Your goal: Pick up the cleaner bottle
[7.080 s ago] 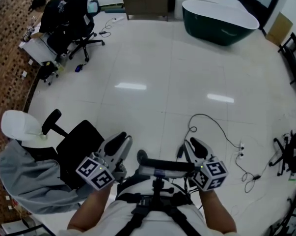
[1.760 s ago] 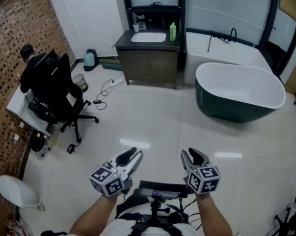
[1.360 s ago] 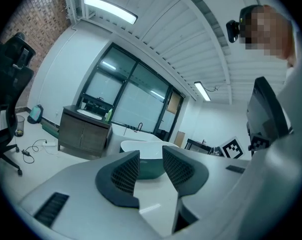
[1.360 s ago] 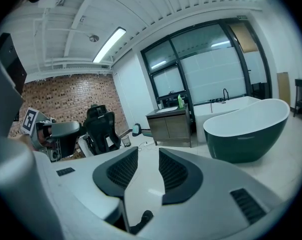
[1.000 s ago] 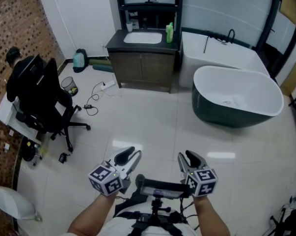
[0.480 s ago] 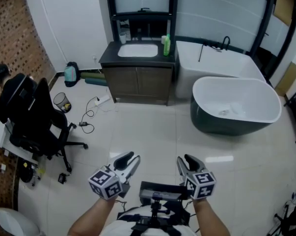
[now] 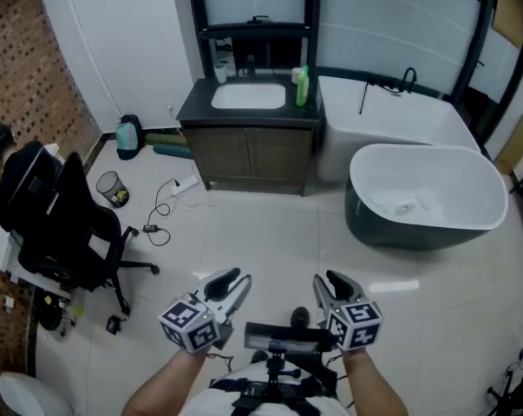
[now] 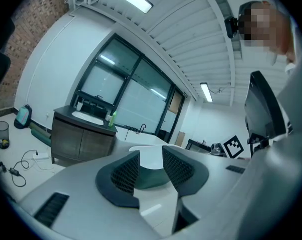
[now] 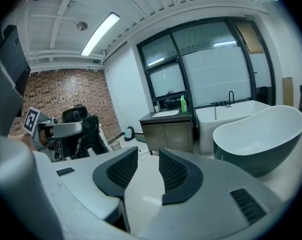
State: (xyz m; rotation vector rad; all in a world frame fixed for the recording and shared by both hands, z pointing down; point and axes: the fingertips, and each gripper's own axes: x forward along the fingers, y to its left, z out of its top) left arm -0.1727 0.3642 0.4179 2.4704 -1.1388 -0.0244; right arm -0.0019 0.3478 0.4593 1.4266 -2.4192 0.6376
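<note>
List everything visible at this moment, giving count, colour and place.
bottle: one, green, on the cabinet top, right of the sink
sink: one, white, set in the cabinet top
cabinet: one, dark brown, against the back wall
bathtub: one, dark green outside, white inside, on the floor at right
office chair: one, black, at left
waste bin: one, dark, on the floor beside the chair
left gripper: one, grey, bottom centre, jaws apart, empty
right gripper: one, grey, bottom centre, jaws apart, empty
</note>
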